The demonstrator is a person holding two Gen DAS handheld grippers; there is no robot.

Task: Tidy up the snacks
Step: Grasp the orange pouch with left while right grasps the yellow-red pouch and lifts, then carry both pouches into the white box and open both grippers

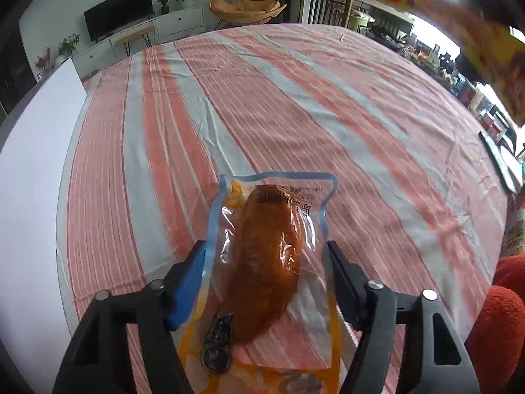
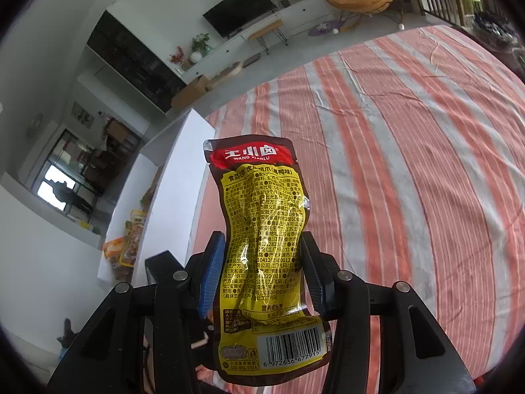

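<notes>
Your right gripper (image 2: 262, 272) holds the yellow snack pouch (image 2: 265, 256) up in the air, above the striped cloth (image 2: 410, 164) of the worktop; the two fingers press on its long edges, the blue pad at 9 o'clock of the pouch and the dark one at 3 o'clock, and the pouch stands nearly upright with the red brand band on top and the barcode at the bottom. Your left gripper (image 1: 265, 262) has its fingers set wide on both sides of the clear snack bag (image 1: 272, 249), which has a brown piece inside. The left finger touches the blue edge of the bag, but whether the fingers really pinch it or only stand around it, I cannot tell; the bag seems to lie low over the cloth. In the right wrist view, at about 8 o'clock, several orange and yellow packets (image 2: 126, 246) lie in a white box (image 2: 157, 197) just beside the edge of the worktop, so I judge that part of the sorting is already done. Two snacks are in your grippers and not yet put away, and the rest of the cloth in view carries no other snack. What remains, as I judge, is to bring these two to the box.
</notes>
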